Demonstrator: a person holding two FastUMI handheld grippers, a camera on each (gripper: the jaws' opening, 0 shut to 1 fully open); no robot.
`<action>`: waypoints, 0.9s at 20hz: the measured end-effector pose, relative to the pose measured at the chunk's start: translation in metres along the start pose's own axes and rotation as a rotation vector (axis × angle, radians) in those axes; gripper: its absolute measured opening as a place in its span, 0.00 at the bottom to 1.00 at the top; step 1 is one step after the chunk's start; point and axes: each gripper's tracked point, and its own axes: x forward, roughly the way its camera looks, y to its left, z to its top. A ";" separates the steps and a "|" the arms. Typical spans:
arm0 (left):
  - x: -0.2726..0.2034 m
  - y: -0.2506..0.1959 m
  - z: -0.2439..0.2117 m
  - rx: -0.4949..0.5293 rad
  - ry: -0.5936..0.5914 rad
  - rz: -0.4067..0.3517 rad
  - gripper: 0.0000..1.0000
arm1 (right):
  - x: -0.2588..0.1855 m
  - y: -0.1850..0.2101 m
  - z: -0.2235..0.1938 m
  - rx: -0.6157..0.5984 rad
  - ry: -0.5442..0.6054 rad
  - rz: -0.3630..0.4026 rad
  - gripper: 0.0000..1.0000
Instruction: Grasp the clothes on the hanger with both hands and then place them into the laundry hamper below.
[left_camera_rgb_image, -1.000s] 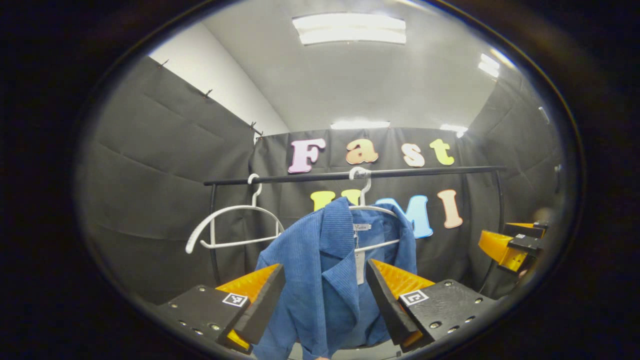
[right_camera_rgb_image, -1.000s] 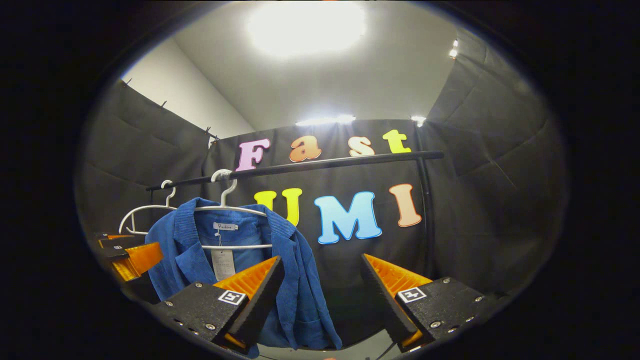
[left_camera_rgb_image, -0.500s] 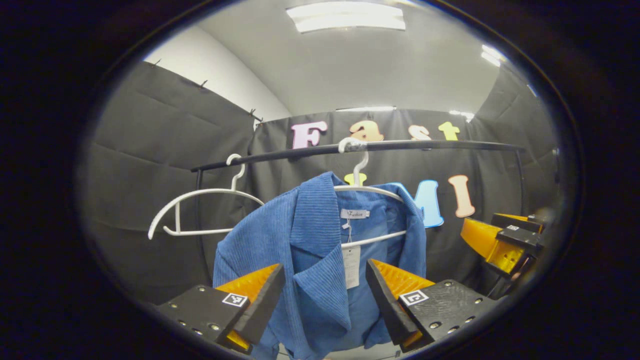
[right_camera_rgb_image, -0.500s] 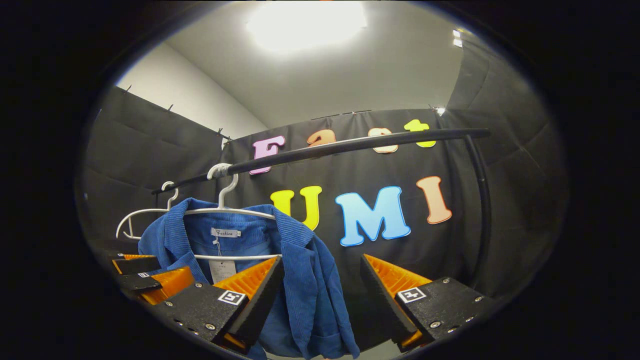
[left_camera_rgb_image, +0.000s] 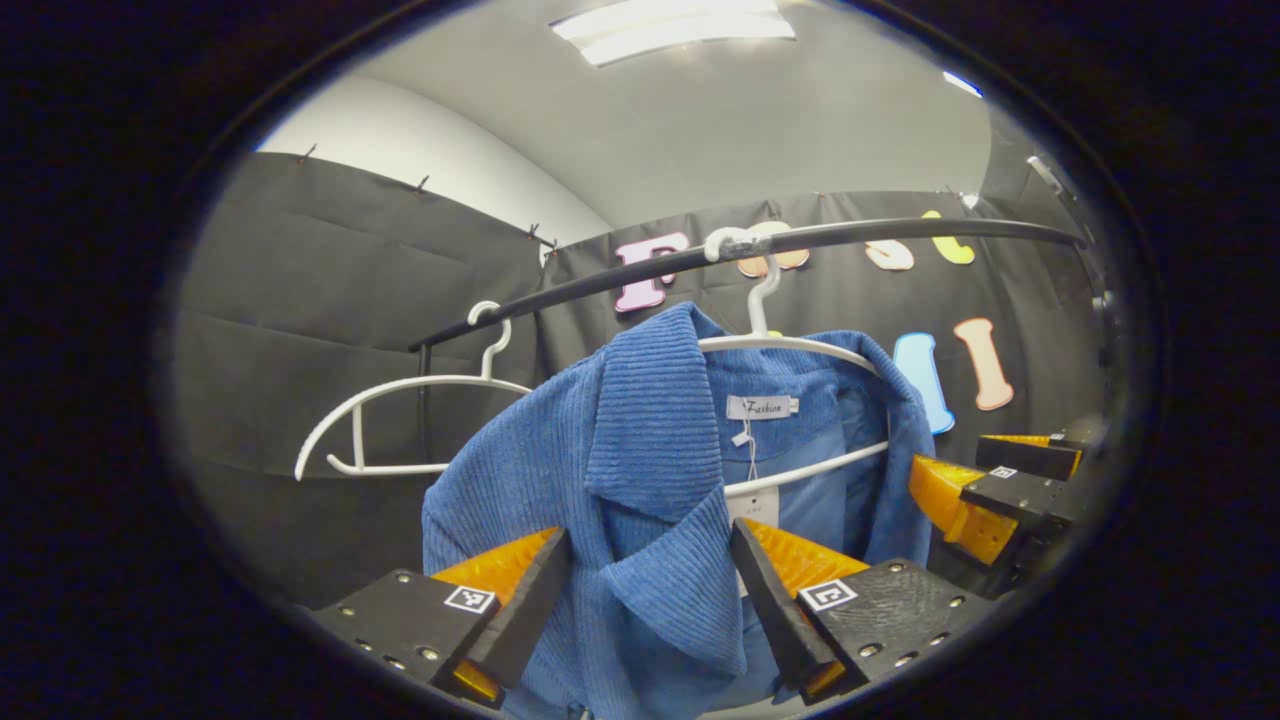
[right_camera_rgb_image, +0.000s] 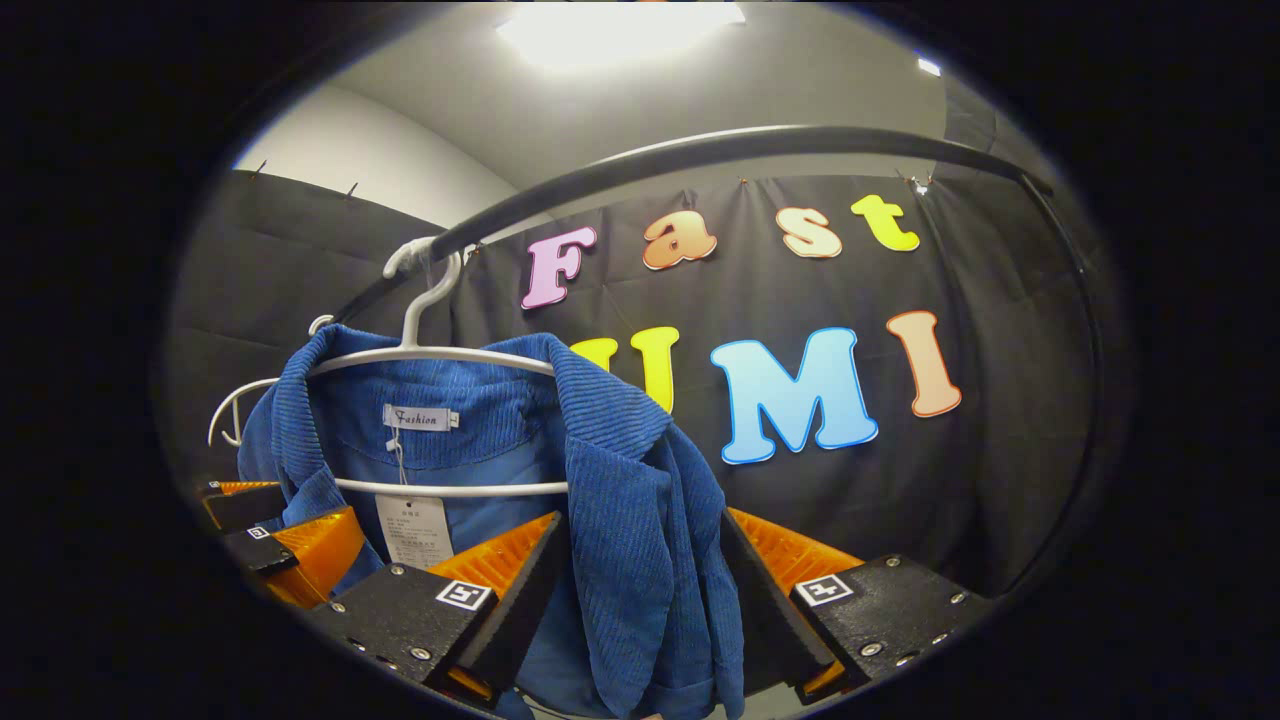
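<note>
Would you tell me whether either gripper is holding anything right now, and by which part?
Nothing is held yet. The left gripper and the right gripper are open, each straddling a front edge of the blue jacket.

In my left gripper view, the jacket (left_camera_rgb_image: 640, 470) hangs on a hanger (left_camera_rgb_image: 790, 345) hooked over the rail (left_camera_rgb_image: 900, 232), with a bare hanger (left_camera_rgb_image: 400, 400) to its left. My left gripper (left_camera_rgb_image: 648, 590) straddles one lapel; my right gripper (right_camera_rgb_image: 640, 590) straddles the other front edge.
</note>
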 end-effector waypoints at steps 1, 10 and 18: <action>0.001 0.002 -0.002 0.006 0.001 0.013 0.93 | 0.006 0.001 -0.006 0.007 0.012 0.004 0.94; 0.001 0.020 -0.008 0.025 0.014 0.073 0.62 | 0.033 0.008 -0.028 0.029 0.060 0.060 0.44; -0.011 0.032 0.001 0.041 -0.009 0.029 0.03 | 0.021 -0.016 0.024 -0.101 -0.135 -0.036 0.02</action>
